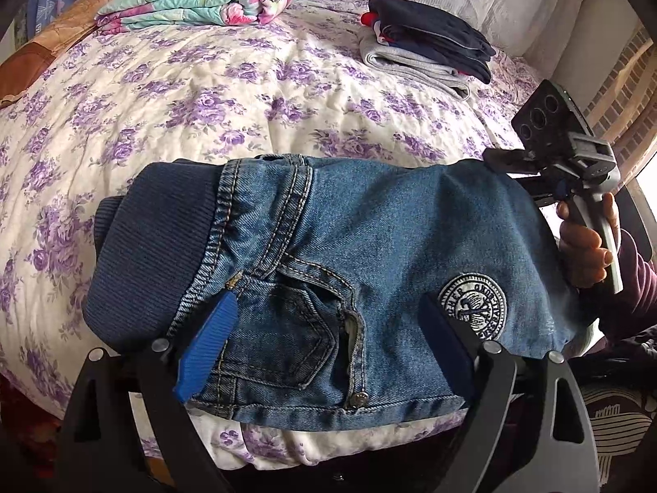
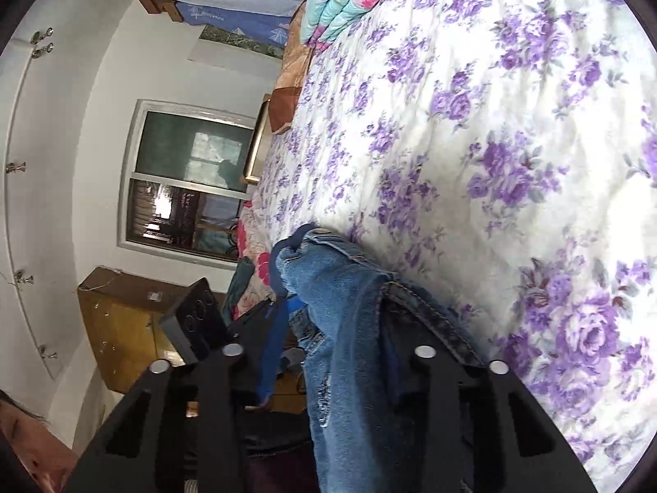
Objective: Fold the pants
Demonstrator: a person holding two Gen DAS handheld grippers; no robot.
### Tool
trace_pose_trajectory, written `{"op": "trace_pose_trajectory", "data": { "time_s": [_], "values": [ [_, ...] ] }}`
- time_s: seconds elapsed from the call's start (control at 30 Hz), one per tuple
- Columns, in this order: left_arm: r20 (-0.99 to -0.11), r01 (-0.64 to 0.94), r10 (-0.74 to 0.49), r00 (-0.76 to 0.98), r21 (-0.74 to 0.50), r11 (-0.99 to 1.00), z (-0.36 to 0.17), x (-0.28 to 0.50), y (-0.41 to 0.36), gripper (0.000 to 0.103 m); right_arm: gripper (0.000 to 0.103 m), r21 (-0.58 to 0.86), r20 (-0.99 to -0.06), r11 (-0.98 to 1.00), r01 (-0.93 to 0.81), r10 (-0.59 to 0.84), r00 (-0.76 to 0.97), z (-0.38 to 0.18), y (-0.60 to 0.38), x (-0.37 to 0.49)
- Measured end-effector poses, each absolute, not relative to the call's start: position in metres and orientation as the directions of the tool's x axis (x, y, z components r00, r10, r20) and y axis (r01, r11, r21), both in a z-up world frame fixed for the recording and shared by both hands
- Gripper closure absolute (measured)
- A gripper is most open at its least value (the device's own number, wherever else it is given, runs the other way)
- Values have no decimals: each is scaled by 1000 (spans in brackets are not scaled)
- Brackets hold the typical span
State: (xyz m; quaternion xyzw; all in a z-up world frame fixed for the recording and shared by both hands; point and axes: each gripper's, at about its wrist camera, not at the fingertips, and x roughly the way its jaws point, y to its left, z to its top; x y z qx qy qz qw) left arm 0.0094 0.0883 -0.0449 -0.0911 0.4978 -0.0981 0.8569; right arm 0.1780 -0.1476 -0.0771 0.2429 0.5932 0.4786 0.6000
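Pants: kid's denim jeans w/ navy ribbed waistband, folded into a compact bundle, lying at the near edge of the bed; round embroidered patch on the right part, pocket and rivet button facing up.
Bed: white quilt w/ purple flower print, jeans rest on it near the front edge.
Left gripper: fingers spread wide, one blue pad on the pocket side, the dark one by the patch; they sit over the top of the bundle, straddling it, not pinching. Nothing held as far as I can see.
Right gripper: fingers drawn close together w/ the denim between them at the bundle's right end; looks clamped on the cloth. From the left cam only its handle and the person's hand show, just beside the jeans' right edge.
Folded stack: dark navy + grey clothes, far right of bed, well apart from the jeans.
Floral blanket: teal/pink, folded, at the far left of the bed.
Room: window and cardboard box past the bed's end, seen from the right cam.
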Motion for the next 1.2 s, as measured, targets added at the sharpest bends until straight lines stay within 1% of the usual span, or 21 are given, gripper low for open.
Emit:
{"op": "trace_pose_trajectory", "data": {
  "time_s": [0.03,0.2,0.27,0.3,0.37,0.4,0.5,0.57,0.6,0.63,0.7,0.77,0.83,0.87,0.93,0.97,1.0,1.03,1.07,1.13,1.2],
  "values": [
    [-833,80,-258,489,-252,964,-45,9,88,17,93,838,-512,458,-296,848,-138,-79,-150,179],
    [-825,99,-253,506,-235,967,-48,8,87,17,95,696,-653,586,-414,757,-25,-68,-156,178],
    [-824,103,-246,510,-225,969,-48,8,86,17,64,520,-740,731,-442,644,195,-43,-177,178],
    [-823,104,-246,513,-225,969,-48,8,87,17,51,498,-726,769,-401,623,292,-32,-200,179],
    [-819,103,-254,515,-236,966,-47,8,89,17,51,542,-679,777,-319,629,379,-11,-243,170],
    [-817,101,-249,521,-230,968,-44,7,88,17,51,533,-667,781,-324,624,407,0,-256,157],
    [-776,162,-225,589,-160,974,-23,-1,70,17,53,423,-641,832,-360,555,530,27,-286,93],
    [-728,236,-257,635,-134,962,-5,-7,54,16,50,306,-653,920,-243,389,650,29,-317,57],
    [-711,256,-262,652,-119,959,0,-7,47,12,44,252,-659,955,-154,286,695,30,-338,44],
    [-699,265,-260,666,-104,959,4,-5,40,9,44,193,-660,979,-63,177,730,29,-361,32],
    [-708,256,-262,656,-118,959,0,9,37,9,44,127,-661,986,105,6,751,26,-412,13],
    [-735,225,-290,613,-189,956,-13,29,45,9,44,90,-670,966,243,-122,733,15,-463,1],
    [-752,187,-299,587,-233,954,-30,44,53,9,37,90,-717,952,294,-143,682,-3,-499,-2],
    [-751,179,-302,587,-244,953,-35,47,54,9,37,106,-746,955,277,-107,657,-13,-507,1],
    [-746,176,-283,603,-221,959,-36,44,48,9,37,89,-759,969,230,-84,645,-28,-507,6],
    [-747,176,-274,606,-210,962,-36,43,45,8,39,52,-762,979,196,-88,641,-35,-499,12],
    [-750,175,-269,604,-204,963,-38,43,42,8,62,-10,-773,986,164,-111,625,-39,-488,15],
    [-753,172,-261,604,-196,965,-40,41,40,8,83,-102,-783,980,169,-184,595,-45,-481,20],
    [-754,173,-253,605,-186,967,-41,40,39,8,84,-107,-777,978,179,-195,599,-43,-479,19],
    [-756,174,-250,605,-182,968,-41,37,40,8,96,-50,-772,970,237,-188,607,-34,-493,14],
    [-752,172,-264,604,-201,964,-41,34,44,8,96,-84,-768,963,255,-226,599,-29,-495,10]
  ]
}}
